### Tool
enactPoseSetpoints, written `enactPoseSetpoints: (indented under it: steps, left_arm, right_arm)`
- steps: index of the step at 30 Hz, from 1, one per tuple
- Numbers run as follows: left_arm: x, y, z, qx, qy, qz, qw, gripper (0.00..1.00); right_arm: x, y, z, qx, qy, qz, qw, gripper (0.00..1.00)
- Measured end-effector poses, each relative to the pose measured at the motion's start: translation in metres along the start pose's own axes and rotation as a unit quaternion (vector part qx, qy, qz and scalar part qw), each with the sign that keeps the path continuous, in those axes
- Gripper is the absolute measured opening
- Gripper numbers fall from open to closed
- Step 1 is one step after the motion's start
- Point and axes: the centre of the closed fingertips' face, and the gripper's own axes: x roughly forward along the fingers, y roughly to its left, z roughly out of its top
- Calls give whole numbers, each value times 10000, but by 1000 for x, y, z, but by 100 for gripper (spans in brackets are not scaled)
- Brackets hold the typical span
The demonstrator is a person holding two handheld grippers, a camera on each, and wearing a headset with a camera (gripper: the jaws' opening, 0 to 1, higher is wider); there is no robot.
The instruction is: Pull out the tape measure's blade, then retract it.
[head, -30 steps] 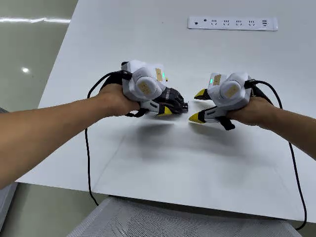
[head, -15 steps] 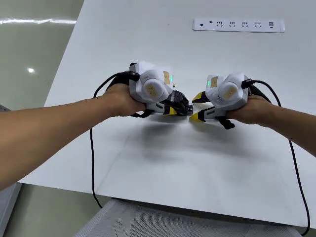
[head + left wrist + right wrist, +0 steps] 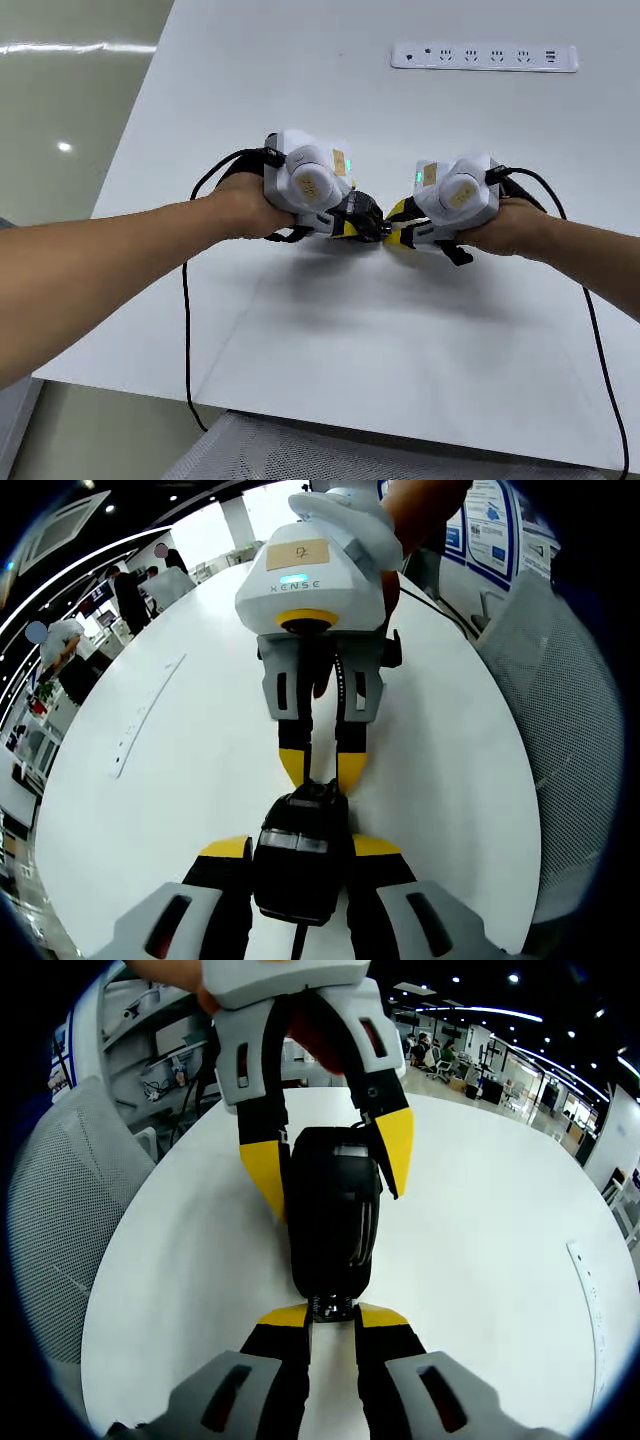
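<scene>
– Over the middle of the white bench (image 3: 330,340), what's actually got the tape measure (image 3: 300,860)?

– The left gripper (image 3: 350,217). Its yellow-tipped fingers (image 3: 228,848) are clamped on the two sides of the black case, so the case sits right between them with its blade mouth pointing at the other gripper. It looks held just off the bench, going by the shadow under it.

– And the right gripper (image 3: 333,1316)?

– Nose to nose with the left one. Its fingers (image 3: 285,1316) are drawn almost together and pinch the little metal end hook (image 3: 331,1307) at the front of the case. The hook sits tight against the case mouth.

– Anything else around?

– A white power strip (image 3: 485,57) lies at the far side of the bench, well apart from the grippers. Black cables (image 3: 186,300) trail back from both grippers past the person's arms and drop over the bench's edge. A grey mesh chair (image 3: 300,450) sits just below the near edge.
</scene>
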Motion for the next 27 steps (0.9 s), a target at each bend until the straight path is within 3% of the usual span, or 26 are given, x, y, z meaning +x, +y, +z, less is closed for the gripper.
enactPoseSetpoints:
  steps: [8, 27]
  left_arm:
    - [1, -1, 0, 140, -17, -108, 9998, 32]
    - [1, -4, 3, 256, 18, -210, 9994, 29]
  right_arm:
    - [-1, 1, 1, -319, 60, 58, 9995, 12]
    - [-5, 2, -3, -362, 113, 44, 9993, 9]
